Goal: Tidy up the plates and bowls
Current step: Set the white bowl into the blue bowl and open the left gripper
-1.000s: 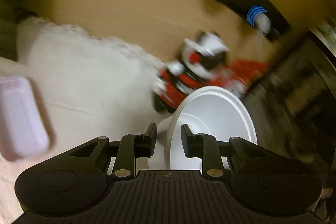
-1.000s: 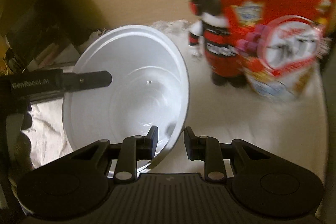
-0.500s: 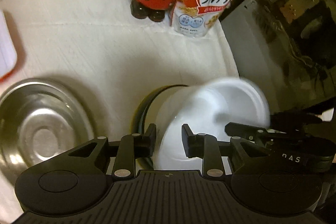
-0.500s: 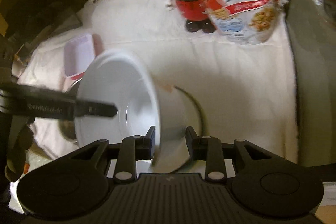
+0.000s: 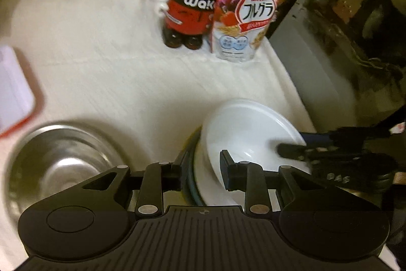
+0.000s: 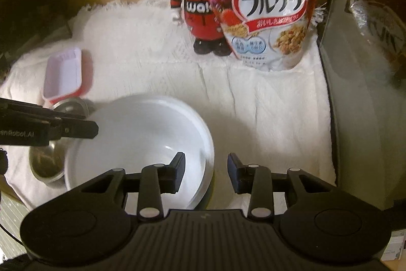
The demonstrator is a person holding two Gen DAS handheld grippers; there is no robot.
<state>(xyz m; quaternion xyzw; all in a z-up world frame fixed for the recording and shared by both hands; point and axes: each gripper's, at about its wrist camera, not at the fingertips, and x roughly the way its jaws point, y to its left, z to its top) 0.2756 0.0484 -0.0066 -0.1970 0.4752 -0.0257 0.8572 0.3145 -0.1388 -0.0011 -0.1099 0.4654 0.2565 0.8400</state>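
A white bowl point(image 5: 248, 133) point(image 6: 137, 144) rests upright on a stack of plates, a white one over a dark-rimmed one point(image 5: 189, 179), on the white cloth point(image 5: 101, 55). My left gripper point(image 5: 204, 172) is shut on the bowl's near rim, one finger inside the bowl and one outside by the plate edges. In the right wrist view its fingers point(image 6: 76, 130) reach over the bowl's left rim. My right gripper point(image 6: 205, 172) straddles the bowl's right rim. Its jaws are opening, with gaps on both sides of the rim. The left wrist view shows it point(image 5: 291, 149) over the bowl's far side.
A steel bowl point(image 5: 63, 164) point(image 6: 45, 161) sits just left of the stack. Beyond it lies a pink-white tray with a red edge point(image 6: 63, 73). A toy figure point(image 5: 192, 4) and a red cereal bag point(image 6: 264, 12) stand at the back. A dark appliance point(image 5: 342, 29) walls the right side.
Both grippers brought the tilted white bowl down and it now sits level on the plate stack. The right gripper's jaws have parted from the rim; the left still grips.
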